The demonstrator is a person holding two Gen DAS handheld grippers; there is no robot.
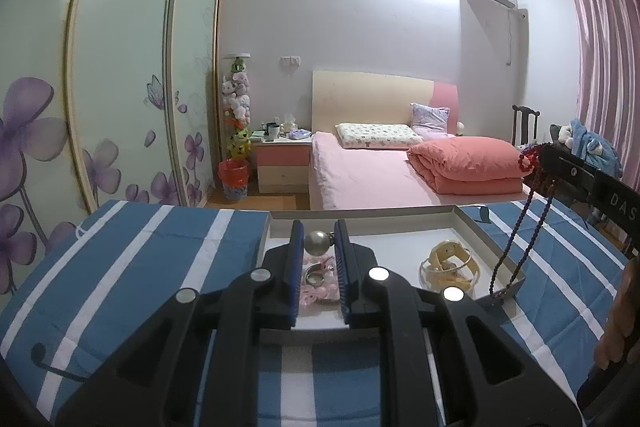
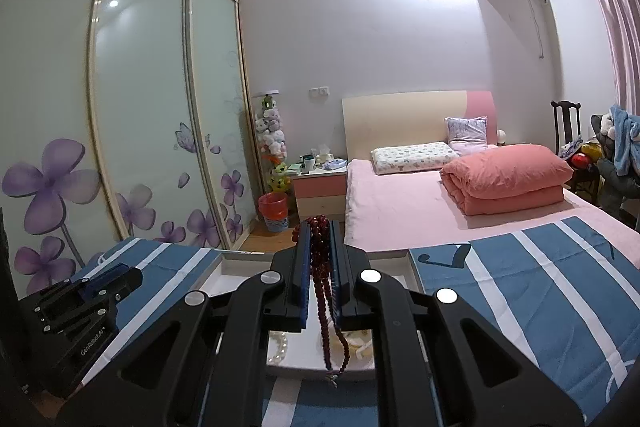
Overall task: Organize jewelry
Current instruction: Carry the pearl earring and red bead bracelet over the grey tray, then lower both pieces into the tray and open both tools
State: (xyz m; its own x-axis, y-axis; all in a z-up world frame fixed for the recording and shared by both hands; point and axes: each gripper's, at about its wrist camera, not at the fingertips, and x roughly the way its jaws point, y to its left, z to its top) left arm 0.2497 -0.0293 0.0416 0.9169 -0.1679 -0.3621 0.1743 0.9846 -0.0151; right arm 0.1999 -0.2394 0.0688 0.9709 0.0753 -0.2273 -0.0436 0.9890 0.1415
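The left gripper (image 1: 319,247) is clenched on a small silver-grey metal ball pendant (image 1: 316,243), which sits pinched between its blue ribbed pads above the shallow white cardboard tray (image 1: 476,227) resting on the blue-and-white striped cloth (image 1: 132,259). The right gripper (image 2: 320,255) is clamped on a long string of dark red beads (image 2: 322,267), whose strands hang down between the jaws and dangle over the tray's near edge; from the left wrist view the same string trails down to the tray's right wall. Inside the tray lie a pale yellow bangle in a round clear dish (image 1: 448,265), a pink beaded piece with a metal ring (image 1: 318,279), and a strand of white pearls (image 2: 280,345). The main risk appears to be the swinging bead string: if the right gripper travels sideways, its loose end could catch the tray wall and drag the tray, or tangle with the pearls. The smooth ball pendant could also roll out of the narrow pinch if the left gripper tilts.
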